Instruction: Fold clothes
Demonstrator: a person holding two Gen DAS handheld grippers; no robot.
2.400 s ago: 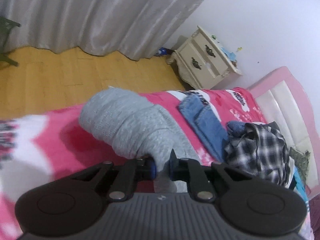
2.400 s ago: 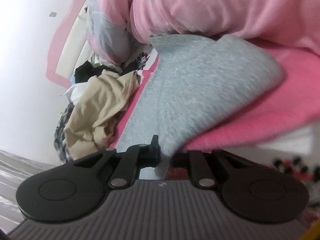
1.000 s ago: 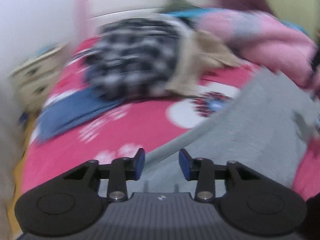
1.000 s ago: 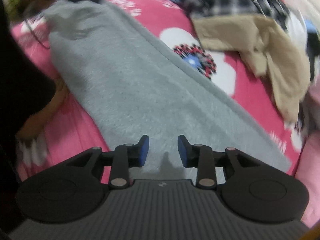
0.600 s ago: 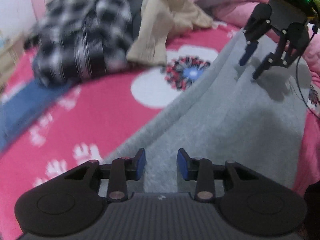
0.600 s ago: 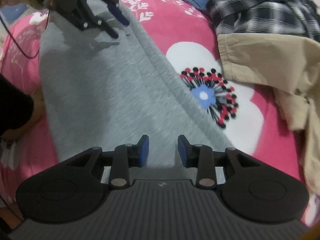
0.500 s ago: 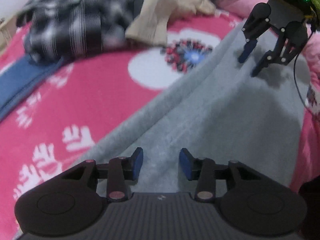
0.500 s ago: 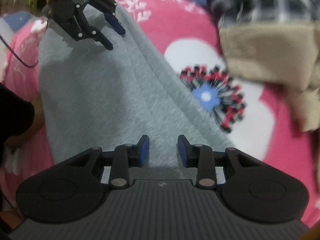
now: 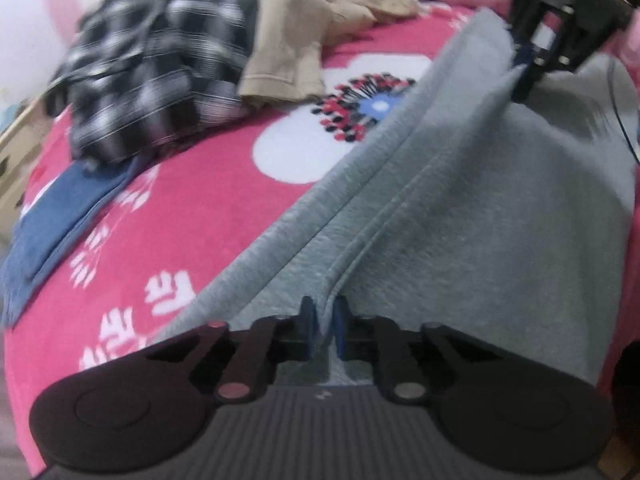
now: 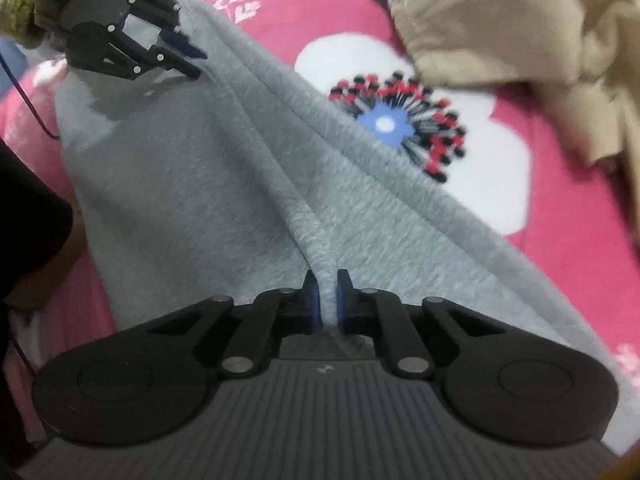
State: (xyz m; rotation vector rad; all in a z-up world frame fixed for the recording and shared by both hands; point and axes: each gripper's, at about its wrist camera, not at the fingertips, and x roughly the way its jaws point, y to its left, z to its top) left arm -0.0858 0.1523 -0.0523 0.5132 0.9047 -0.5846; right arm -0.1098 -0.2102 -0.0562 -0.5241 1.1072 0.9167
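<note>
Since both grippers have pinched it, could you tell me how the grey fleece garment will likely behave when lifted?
The grey fleece garment is probably floppy: it puckers into ridges at the right gripper and the left gripper. It would likely sag between the two pinches. Its fuzzy surface suggests little slipping.

Bare pink bedspread (image 9: 192,184) lies open between grey garment (image 9: 480,220) and clothes pile (image 9: 168,52).

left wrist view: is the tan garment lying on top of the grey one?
No, the tan garment lies apart on the pink blanket, beside the plaid shirt, clear of the grey garment.
</note>
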